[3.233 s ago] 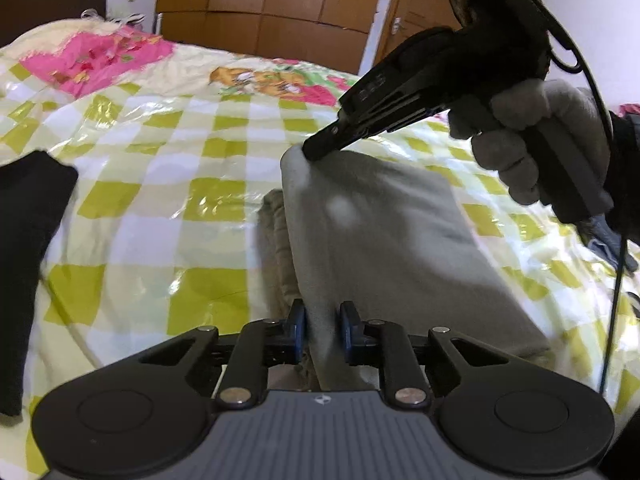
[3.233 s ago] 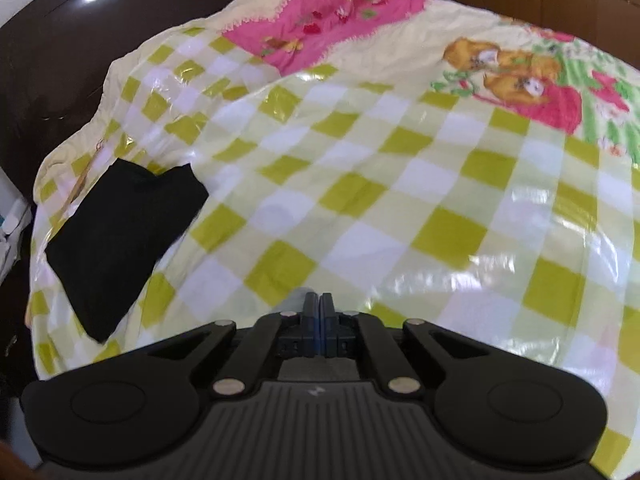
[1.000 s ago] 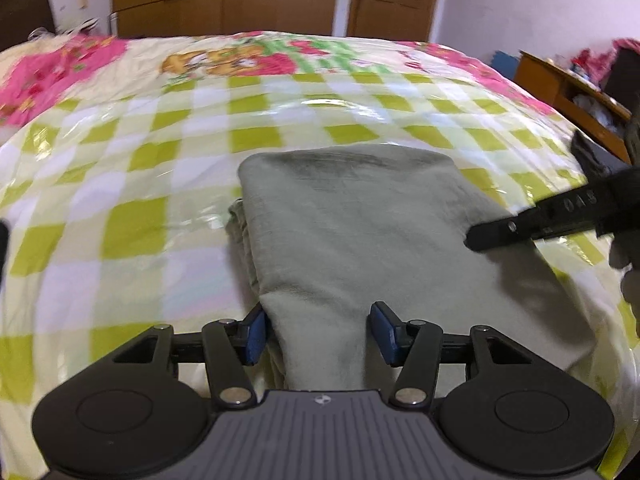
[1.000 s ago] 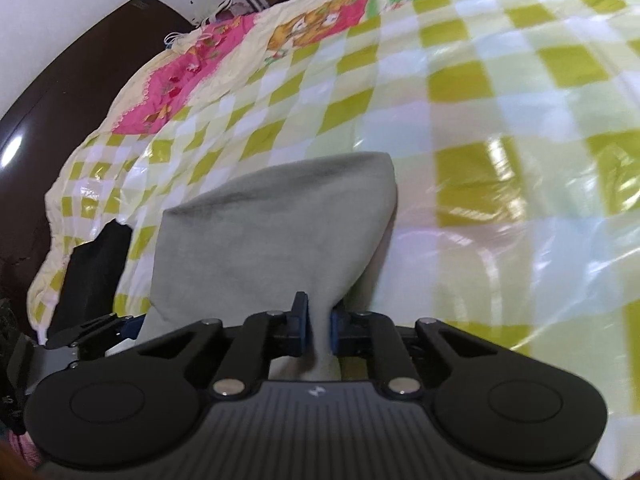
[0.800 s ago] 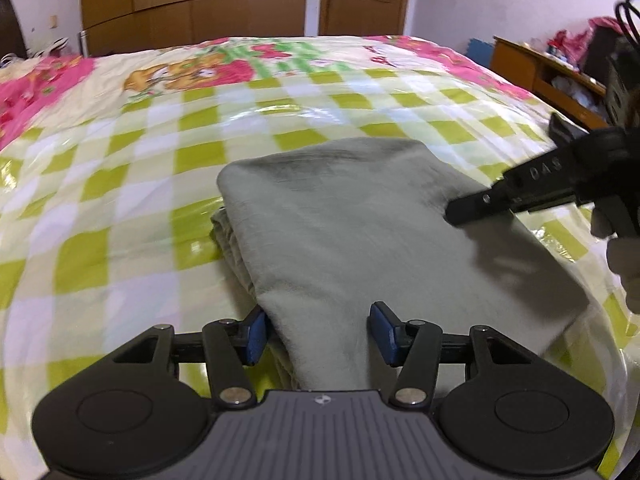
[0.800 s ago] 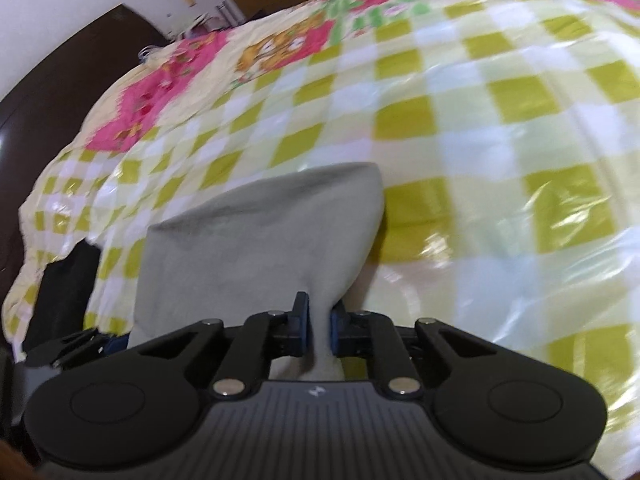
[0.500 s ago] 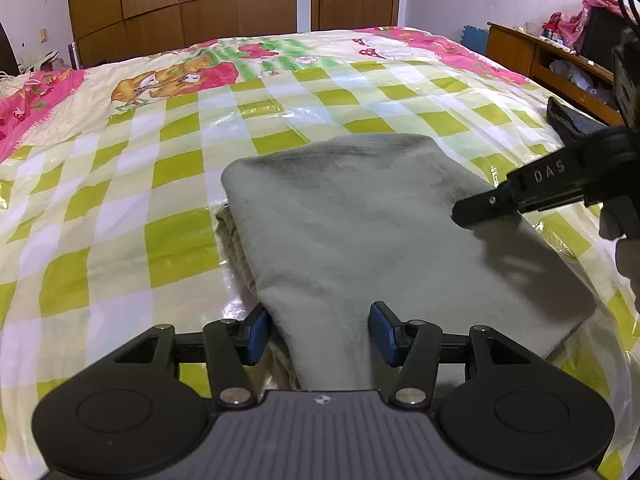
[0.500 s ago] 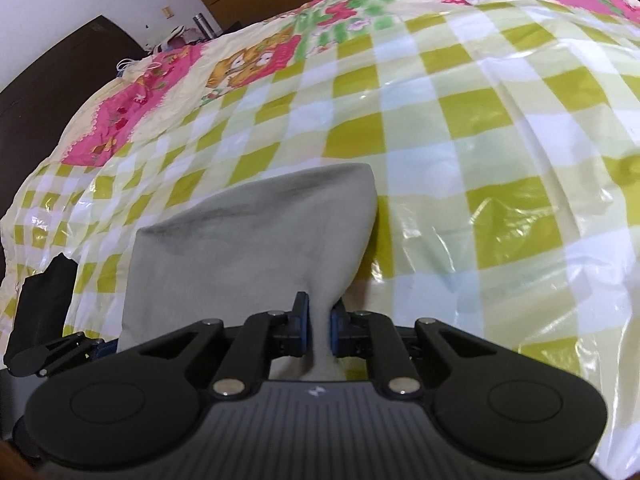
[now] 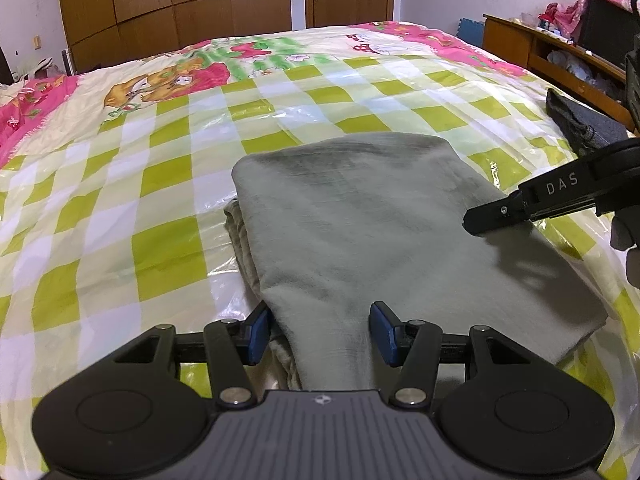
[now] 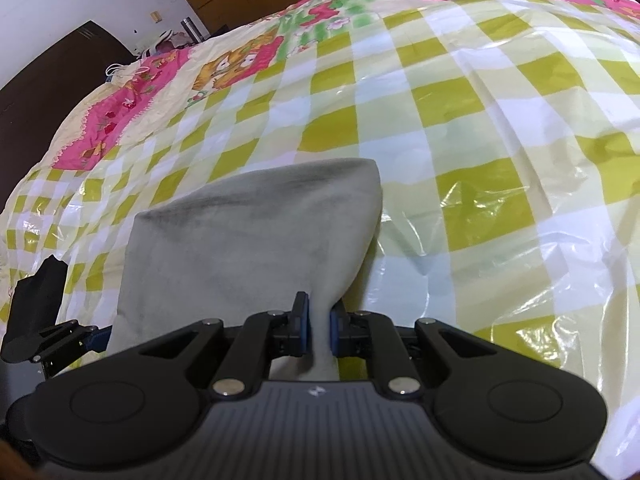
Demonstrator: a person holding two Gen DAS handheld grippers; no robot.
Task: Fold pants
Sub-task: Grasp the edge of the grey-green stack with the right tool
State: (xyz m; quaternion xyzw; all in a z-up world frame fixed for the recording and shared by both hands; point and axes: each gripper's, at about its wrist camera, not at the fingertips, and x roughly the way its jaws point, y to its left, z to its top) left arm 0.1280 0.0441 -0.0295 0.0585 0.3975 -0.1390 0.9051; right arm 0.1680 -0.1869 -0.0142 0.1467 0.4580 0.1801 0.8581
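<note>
Seemingly late in the fold: the grey-green pants (image 9: 376,232) lie as a compact rectangular bundle on the checked bedcover (image 9: 168,184), which is overlaid with clear plastic film. Stacked layer edges show along the bundle's left side in the left wrist view, so at least one fold-over appears complete; judging from the tidy outline, what remains is probably release and a final smoothing, or one more fold if a smaller packet is wanted.

Left gripper (image 9: 320,332): fingers spread wide, blue pads standing either side of the bundle's near corner. The cloth runs between them, seemingly unclamped.

Right gripper (image 10: 318,330): fingers drawn close, pinching a narrow gathered neck of the pants at the bundle's near right corner. From there the fabric widens away towards the far left. In the left wrist view this same gripper enters from the right, its tip at the bundle's right edge.

Position of the garment: near the middle of the bed, directly ahead of both tools, near edge at the fingers, far edge rounded and resting on the cover.

Background: a dark folded garment (image 9: 584,124) lies at the bed's far right edge; a wooden wardrobe (image 9: 176,4) stands along the far wall.
</note>
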